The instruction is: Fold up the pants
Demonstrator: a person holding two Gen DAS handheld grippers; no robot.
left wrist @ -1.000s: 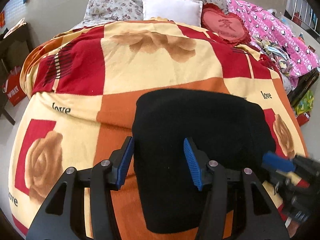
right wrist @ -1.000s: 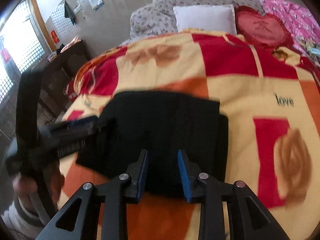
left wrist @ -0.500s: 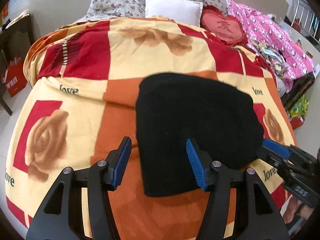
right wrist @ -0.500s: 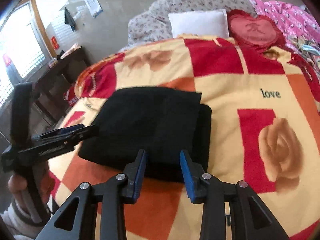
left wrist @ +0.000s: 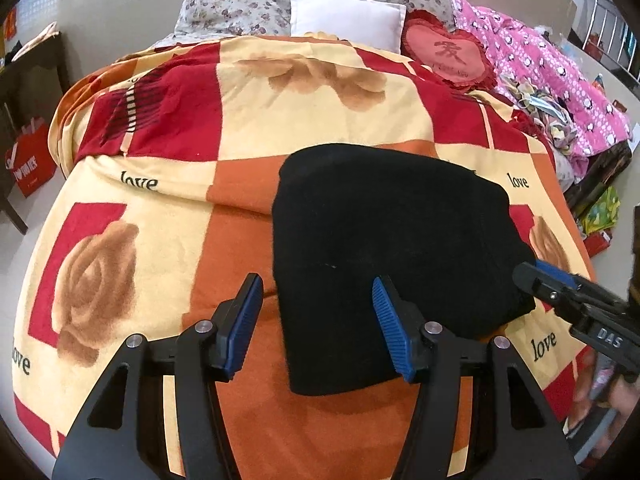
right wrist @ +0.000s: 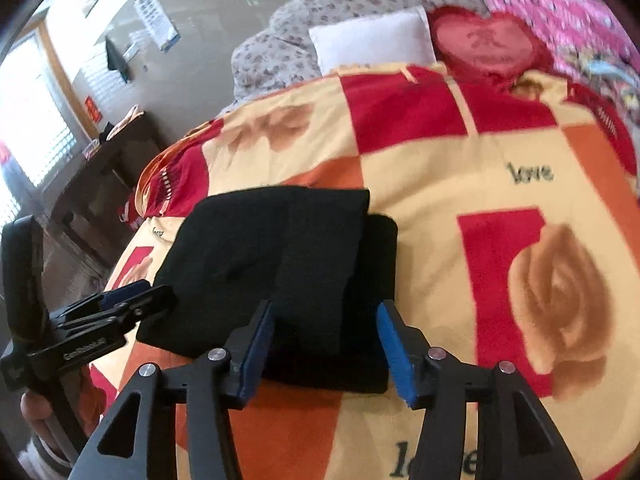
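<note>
The black pants (left wrist: 384,240) lie folded in a compact stack on the bed's rose-patterned blanket (left wrist: 168,208). The left hand-held gripper (left wrist: 318,322) and right hand-held gripper (right wrist: 326,346) both hover spread, holding nothing, at the stack's near edge.

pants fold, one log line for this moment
pants: folded, on blanket | left gripper: open, empty | right gripper: open, empty
</note>
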